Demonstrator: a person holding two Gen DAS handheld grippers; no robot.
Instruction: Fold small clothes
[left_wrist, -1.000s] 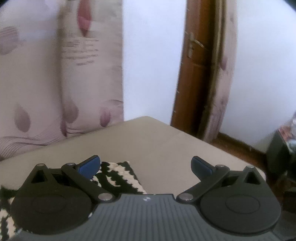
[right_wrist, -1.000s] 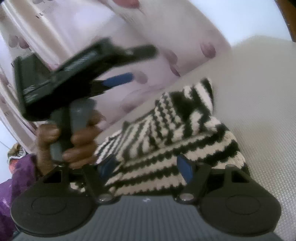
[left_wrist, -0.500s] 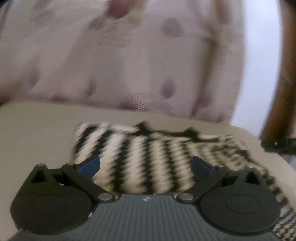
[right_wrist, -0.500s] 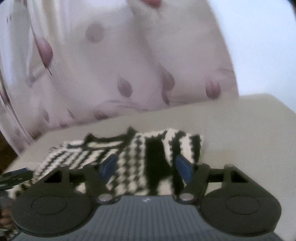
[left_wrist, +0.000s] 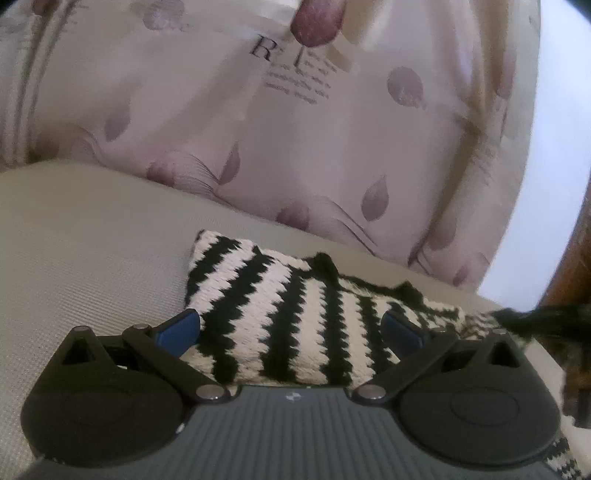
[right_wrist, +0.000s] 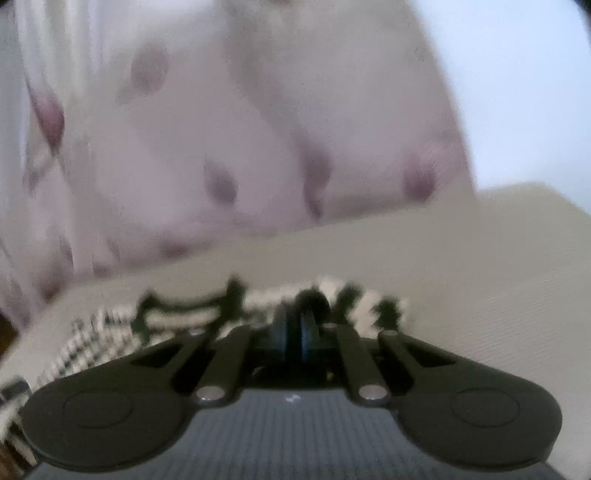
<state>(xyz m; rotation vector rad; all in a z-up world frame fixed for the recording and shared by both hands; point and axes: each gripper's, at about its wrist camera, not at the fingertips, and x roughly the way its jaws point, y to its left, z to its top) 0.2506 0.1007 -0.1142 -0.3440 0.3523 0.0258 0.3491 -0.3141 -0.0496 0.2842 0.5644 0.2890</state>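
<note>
Behind my beige counter (left_wrist: 92, 236) hangs a petal-print curtain (left_wrist: 295, 140) with a large "R"; the smaller script blurs. The striped knit garment (left_wrist: 280, 317) lies flat on the counter between my released left tongs (left_wrist: 291, 328), while my right tongs (right_wrist: 293, 325) have just clenched at its edge.

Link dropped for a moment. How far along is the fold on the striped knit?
Done: the striped knit lies flat on the beige cushion. In hand: the right gripper has just closed at its edge; whether it pinches fabric is unclear. Left: the left gripper is open; no fold shows.
</note>
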